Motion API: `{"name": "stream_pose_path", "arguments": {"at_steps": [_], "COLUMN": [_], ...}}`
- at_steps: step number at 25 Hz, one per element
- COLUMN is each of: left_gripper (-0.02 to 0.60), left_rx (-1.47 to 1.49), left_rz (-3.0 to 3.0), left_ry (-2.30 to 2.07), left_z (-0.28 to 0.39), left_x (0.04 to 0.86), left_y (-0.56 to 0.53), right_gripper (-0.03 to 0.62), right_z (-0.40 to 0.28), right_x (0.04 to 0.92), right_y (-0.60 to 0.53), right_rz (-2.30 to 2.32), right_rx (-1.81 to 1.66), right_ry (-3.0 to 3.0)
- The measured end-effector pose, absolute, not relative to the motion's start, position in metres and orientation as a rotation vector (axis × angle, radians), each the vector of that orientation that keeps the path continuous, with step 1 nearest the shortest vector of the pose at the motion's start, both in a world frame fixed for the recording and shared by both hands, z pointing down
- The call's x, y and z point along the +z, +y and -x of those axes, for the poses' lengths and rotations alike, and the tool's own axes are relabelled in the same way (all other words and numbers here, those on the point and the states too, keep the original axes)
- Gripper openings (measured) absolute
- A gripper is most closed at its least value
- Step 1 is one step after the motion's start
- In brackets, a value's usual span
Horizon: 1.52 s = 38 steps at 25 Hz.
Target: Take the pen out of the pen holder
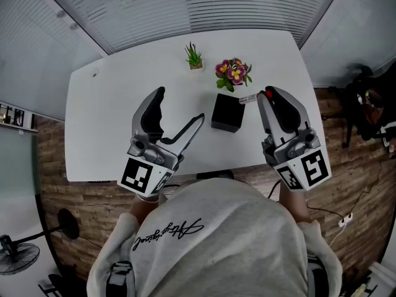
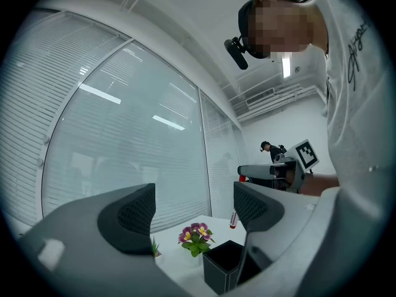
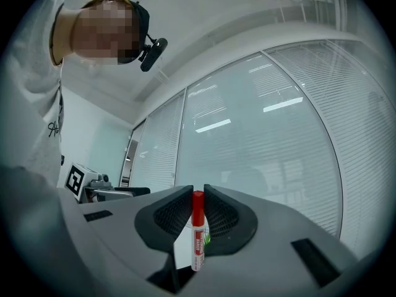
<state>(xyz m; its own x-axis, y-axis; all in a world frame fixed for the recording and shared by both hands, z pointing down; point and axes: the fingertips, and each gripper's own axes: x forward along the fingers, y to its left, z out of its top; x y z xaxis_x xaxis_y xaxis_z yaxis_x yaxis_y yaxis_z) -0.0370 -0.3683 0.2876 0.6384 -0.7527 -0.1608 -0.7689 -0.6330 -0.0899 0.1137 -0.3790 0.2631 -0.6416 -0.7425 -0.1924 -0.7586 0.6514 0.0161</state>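
pen | clamped in right gripper, part-hidden from above | left gripper spread, empty

The pen holder is matt black, the table smooth white, the pen glossy plastic.

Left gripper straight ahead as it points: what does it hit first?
Likely nothing near: the flowers and holder lie below the left gripper's line. Ahead is only the window, though depth is unclear.

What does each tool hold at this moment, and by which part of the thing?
The right tool grips the pen by its red cap end; the left tool is open and holds nothing.
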Motion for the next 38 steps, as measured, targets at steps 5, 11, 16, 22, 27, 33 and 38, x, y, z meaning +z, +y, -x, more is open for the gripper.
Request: {"name": "stream_pose_path", "arguments": {"at_steps": [5,11,16,22,27,33,38], "left_gripper": [0.370,0.325,0.279,0.238,0.188,0.114,0.089], "left_rx": [0.159,0.157,0.143,0.151,0.146,0.157,0.169], "left_rz": [2.706,2.701,2.700,2.693,2.693,2.680,2.670], "left_ry": [1.261,1.258,1.272,1.275,1.276,1.293,1.311], "left_z": [0.0368,0.0361,0.0362,0.0374,0.0368,0.0373,0.0393], "left_x": [0.2860,0.2850,0.2869,0.2861,0.2867,0.2854,0.2838], "left_y": [-0.3693,-0.3688,-0.3685,-0.3648,-0.3633,-0.3624,-0.3628], "right_gripper": [0.054,0.054,0.054,0.054,0.054,0.054,0.054], "right_z": [-0.1140,-0.1146,-0.1137,-0.1125,-0.1126,-0.1139,-0.1141], "right_x": [0.2627,0.2637,0.2645,0.2656,0.2659,0.2671,0.2669], "right_y": [-0.3803,-0.3806,-0.3797,-0.3780,-0.3778,-0.3772,-0.3774], "right_rz": [1.237,1.238,1.237,1.230,1.226,1.223,1.219], "right_rx": [0.139,0.138,0.135,0.133,0.126,0.119,0.120], "right_ry": [2.699,2.701,2.707,2.709,2.705,2.705,2.709]}}
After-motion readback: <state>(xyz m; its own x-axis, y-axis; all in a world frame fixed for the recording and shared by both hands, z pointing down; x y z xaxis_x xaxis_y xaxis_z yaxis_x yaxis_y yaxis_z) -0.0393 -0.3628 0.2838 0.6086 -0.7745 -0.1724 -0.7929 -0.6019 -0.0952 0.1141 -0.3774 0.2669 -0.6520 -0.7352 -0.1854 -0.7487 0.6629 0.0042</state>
